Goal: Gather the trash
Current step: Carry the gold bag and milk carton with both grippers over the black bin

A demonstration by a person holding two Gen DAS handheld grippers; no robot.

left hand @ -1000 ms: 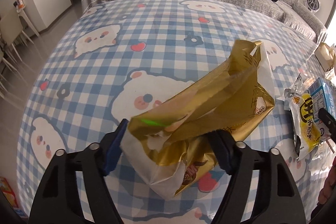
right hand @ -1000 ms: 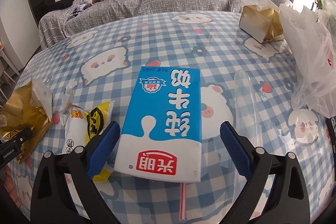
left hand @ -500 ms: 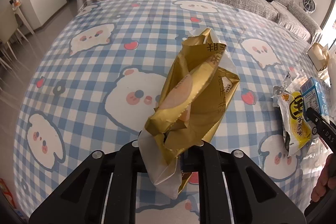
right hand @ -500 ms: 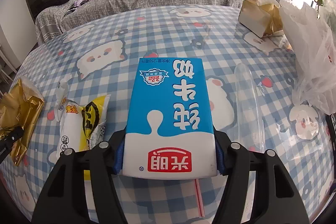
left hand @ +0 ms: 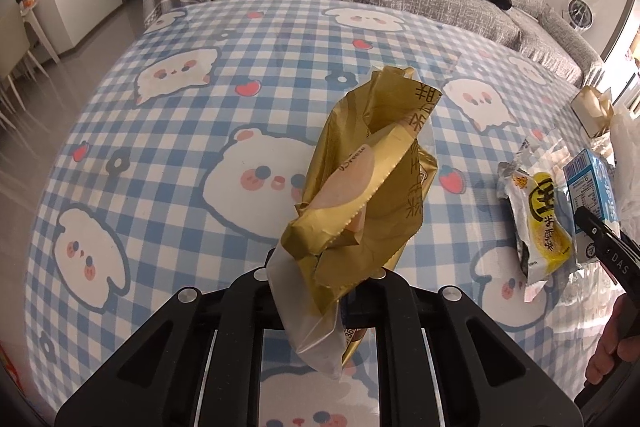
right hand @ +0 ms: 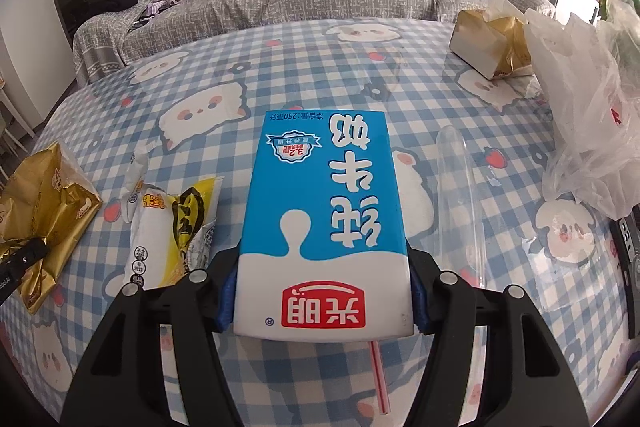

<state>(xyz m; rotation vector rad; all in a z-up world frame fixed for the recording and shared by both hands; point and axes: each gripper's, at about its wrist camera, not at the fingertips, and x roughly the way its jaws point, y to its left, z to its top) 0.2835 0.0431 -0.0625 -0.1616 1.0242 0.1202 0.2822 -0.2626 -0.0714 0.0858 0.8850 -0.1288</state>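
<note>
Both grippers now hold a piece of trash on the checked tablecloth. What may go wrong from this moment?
1. The left gripper pinches only the lower end of the crumpled gold foil wrapper; it may slip out when lifted.
2. A pink straw sticks out of the blue and white milk carton in the right gripper; squeezing may push out any leftover milk.

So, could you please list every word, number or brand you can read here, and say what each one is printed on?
"光明", upside down in a red badge: milk carton.
"纯牛奶", upside down in white: same carton.
"3.2", in its blue crest.
"净含量:250毫升", along its far edge.
"DAS": right tool.
Gold wrapper and yellow snack packet: print too crumpled or small to read.
</note>
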